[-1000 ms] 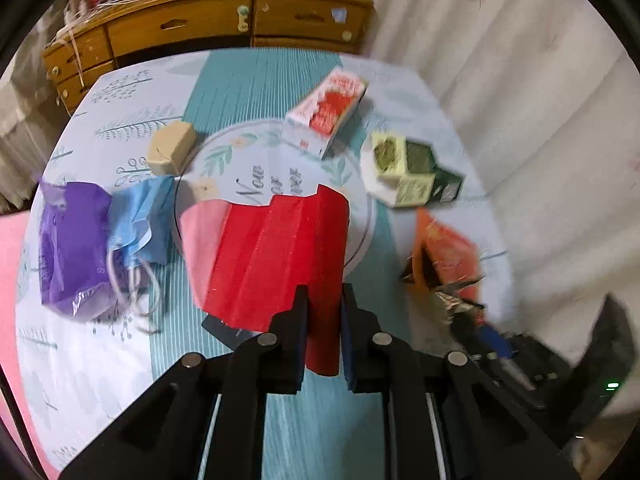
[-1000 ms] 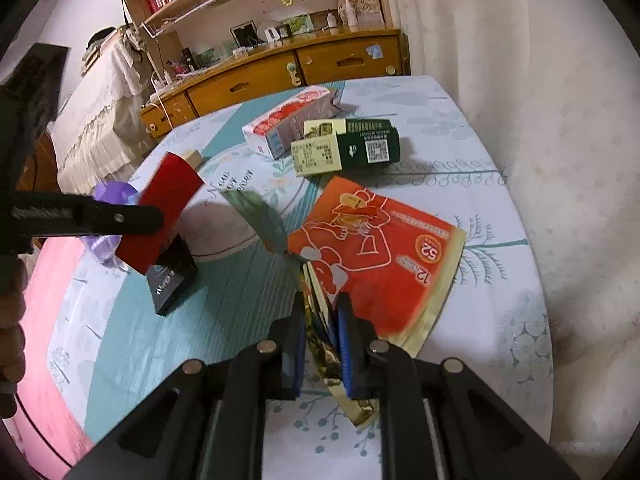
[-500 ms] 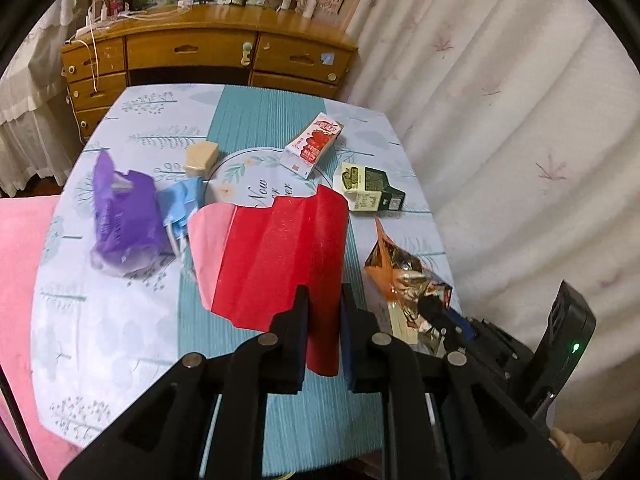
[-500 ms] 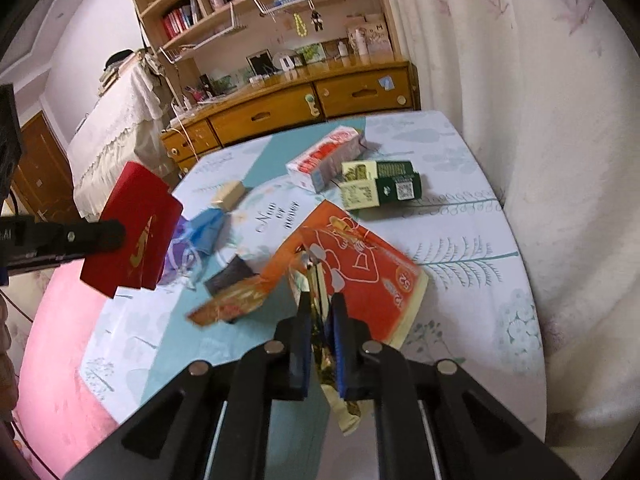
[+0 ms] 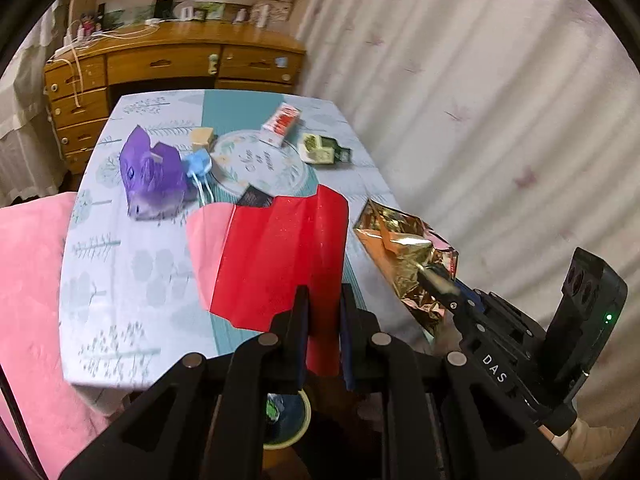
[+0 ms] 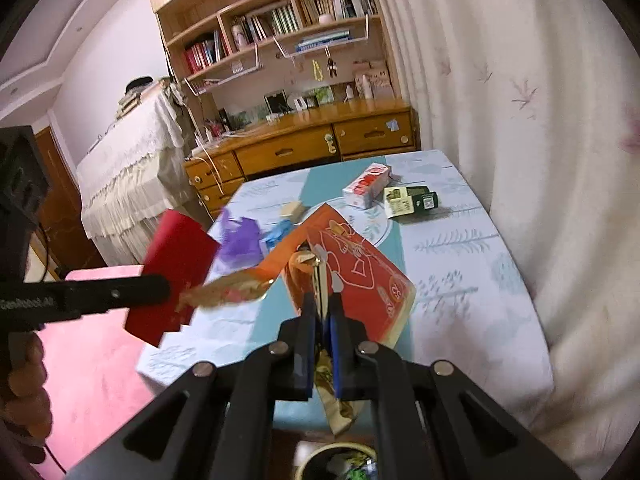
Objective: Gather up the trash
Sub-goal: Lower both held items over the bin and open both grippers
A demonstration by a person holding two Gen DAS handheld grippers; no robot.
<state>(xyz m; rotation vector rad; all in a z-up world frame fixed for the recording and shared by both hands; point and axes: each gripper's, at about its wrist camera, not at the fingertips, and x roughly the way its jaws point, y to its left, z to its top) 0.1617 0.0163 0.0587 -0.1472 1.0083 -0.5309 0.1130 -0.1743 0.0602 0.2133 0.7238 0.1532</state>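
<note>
Since a second ago both grippers have risen clear of the patterned blue tablecloth-covered table (image 5: 120,280), the left gripper (image 5: 323,312) clamped on the folded red paper envelope (image 5: 276,256), the right gripper (image 6: 320,316) clamped on the orange foil-lined snack bag (image 6: 360,276), both now near the round yellow-rimmed bin (image 6: 340,462) below the table's near edge, so dropping is probably next.

We have both loads hanging off the table's near edge (image 5: 120,376) in open air: red folded paper (image 5: 276,264) on the left, foil snack wrapper (image 6: 360,276) on the right, near each other. Bin rim (image 5: 306,412) sits right below, between the fingers, nothing across it. Near half of the tablecloth is bare. Clutter sits further back: purple bag (image 5: 154,178), blue mask (image 5: 198,162), black card (image 5: 254,199), red-white carton (image 5: 282,124), green box (image 5: 324,150). Curtain (image 6: 520,160) hems the right side, pink bedding (image 5: 28,280) the left.
</note>
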